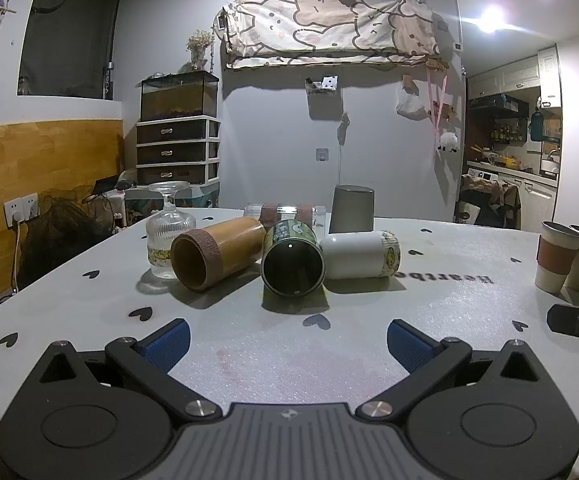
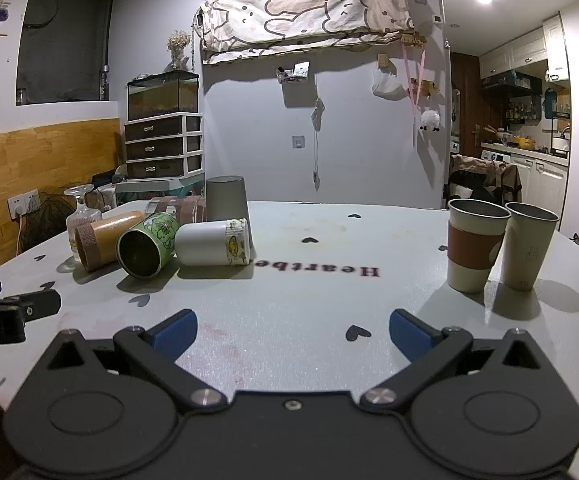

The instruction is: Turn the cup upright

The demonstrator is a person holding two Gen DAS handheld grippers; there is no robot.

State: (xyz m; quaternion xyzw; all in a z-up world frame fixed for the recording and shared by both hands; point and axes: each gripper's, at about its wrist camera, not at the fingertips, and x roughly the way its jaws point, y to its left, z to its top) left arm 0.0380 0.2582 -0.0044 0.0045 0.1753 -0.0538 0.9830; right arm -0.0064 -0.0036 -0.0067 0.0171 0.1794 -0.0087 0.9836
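Several cups lie on their sides on the white table (image 1: 449, 300): a bamboo cup (image 1: 217, 252), a green printed cup (image 1: 293, 260) with its mouth toward me, a white cup (image 1: 359, 254) and a clear cup with a brown sleeve (image 1: 285, 214) behind. A grey cup (image 1: 352, 209) and a glass goblet (image 1: 169, 232) stand upside down. My left gripper (image 1: 287, 340) is open and empty, in front of the green cup. My right gripper (image 2: 293, 330) is open and empty, near the table's front. The lying cups show at its left (image 2: 145, 246).
Two cups stand upright at the right: one with a brown sleeve (image 2: 474, 244) and a plain one (image 2: 527, 246). The left gripper's finger (image 2: 9, 308) shows at the right view's left edge. A drawer unit (image 1: 177, 150) and a kitchen lie beyond the table.
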